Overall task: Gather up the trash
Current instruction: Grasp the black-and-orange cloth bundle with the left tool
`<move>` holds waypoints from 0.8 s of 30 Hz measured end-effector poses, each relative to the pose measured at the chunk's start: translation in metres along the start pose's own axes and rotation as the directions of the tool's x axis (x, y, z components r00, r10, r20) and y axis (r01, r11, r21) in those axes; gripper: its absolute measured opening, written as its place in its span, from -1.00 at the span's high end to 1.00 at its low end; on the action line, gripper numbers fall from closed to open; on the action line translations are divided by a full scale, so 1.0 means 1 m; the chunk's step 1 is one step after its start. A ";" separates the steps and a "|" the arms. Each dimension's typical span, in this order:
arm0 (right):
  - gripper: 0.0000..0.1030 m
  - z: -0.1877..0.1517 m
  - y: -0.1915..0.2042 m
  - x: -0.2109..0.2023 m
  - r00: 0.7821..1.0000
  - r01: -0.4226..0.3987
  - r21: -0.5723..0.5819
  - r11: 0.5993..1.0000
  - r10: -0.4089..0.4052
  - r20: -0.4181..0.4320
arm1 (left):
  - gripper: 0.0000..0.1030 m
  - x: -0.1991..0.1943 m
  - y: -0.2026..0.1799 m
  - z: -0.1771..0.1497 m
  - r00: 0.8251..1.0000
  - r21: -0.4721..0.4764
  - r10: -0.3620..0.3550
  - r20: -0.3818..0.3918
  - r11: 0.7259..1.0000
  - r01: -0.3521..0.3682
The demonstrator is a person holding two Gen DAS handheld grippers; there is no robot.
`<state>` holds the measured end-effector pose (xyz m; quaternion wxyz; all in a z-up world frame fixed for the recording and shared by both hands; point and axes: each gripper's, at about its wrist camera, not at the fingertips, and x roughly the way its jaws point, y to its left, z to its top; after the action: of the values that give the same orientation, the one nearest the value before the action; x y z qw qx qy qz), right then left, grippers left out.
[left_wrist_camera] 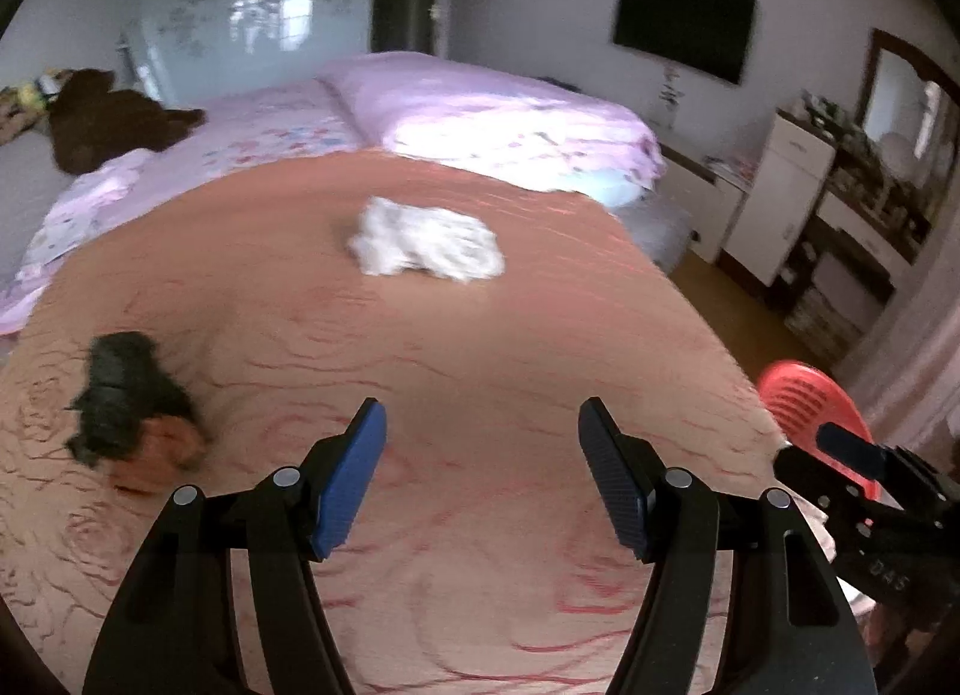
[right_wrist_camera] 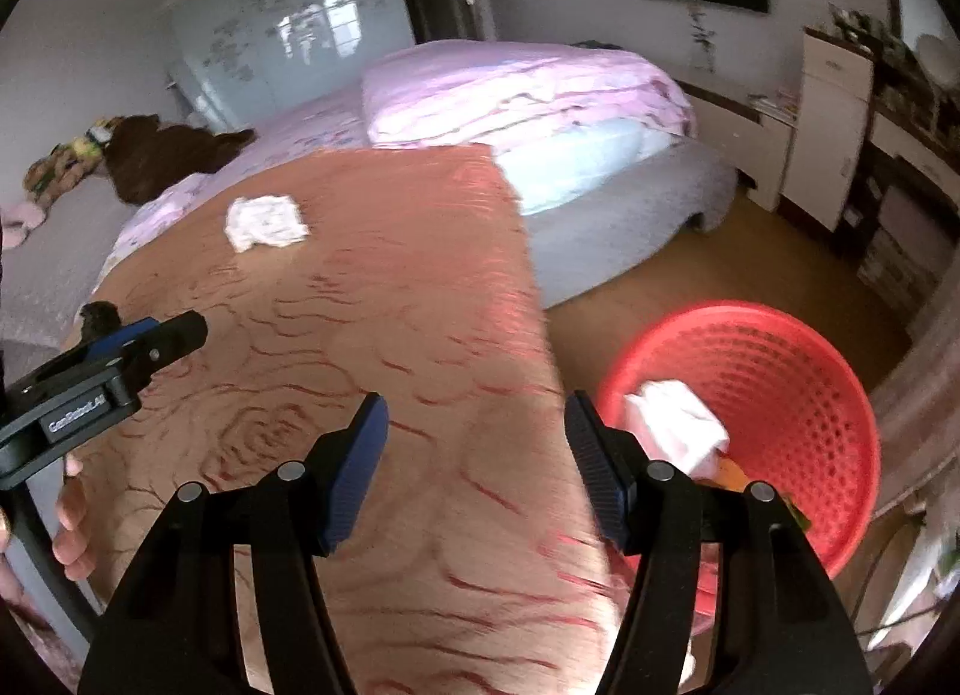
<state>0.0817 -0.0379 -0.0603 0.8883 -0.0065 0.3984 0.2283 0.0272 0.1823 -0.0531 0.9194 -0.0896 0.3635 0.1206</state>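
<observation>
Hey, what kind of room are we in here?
Most likely a home bedroom: a bed with pink bedding, a wall-mounted TV, and a glossy wardrobe beside the doorway.

Two scraps on the bed: one crumpled white tissue (left_wrist_camera: 426,245), one dark crumpled wrapper (left_wrist_camera: 129,401). One red perforated plastic basket (right_wrist_camera: 798,395) holding one white wad (right_wrist_camera: 675,425).

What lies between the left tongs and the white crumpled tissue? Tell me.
Only bare brown bedspread lies between the open left tongs and the white crumpled tissue; the left wrist view shows it. The dark wrapper lies off to the side.
</observation>
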 end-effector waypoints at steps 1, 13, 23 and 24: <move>-0.15 0.002 0.005 0.001 1.000 -0.010 -0.008 1.000 0.010 0.002 | -0.25 -0.002 0.009 0.002 1.000 -0.015 0.016 0.008 1.000 -0.016; -0.22 0.015 0.049 0.018 0.998 -0.061 -0.072 0.996 0.060 -0.015 | -0.37 -0.041 0.121 0.017 0.966 -0.203 0.235 0.103 0.956 -0.211; -0.23 0.034 0.075 0.035 0.998 -0.061 -0.114 0.992 0.059 -0.018 | -0.37 -0.023 0.156 0.002 0.974 -0.270 0.224 0.036 0.940 -0.206; -0.23 0.036 0.078 0.038 0.998 -0.062 -0.120 0.991 0.060 -0.020 | -0.37 -0.020 0.159 0.001 0.976 -0.278 0.218 0.028 0.939 -0.202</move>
<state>0.0975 0.0541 -0.0494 0.8757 -0.0497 0.3911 0.2787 -0.0324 0.3312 -0.0511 0.8903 -0.1727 0.3238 0.2696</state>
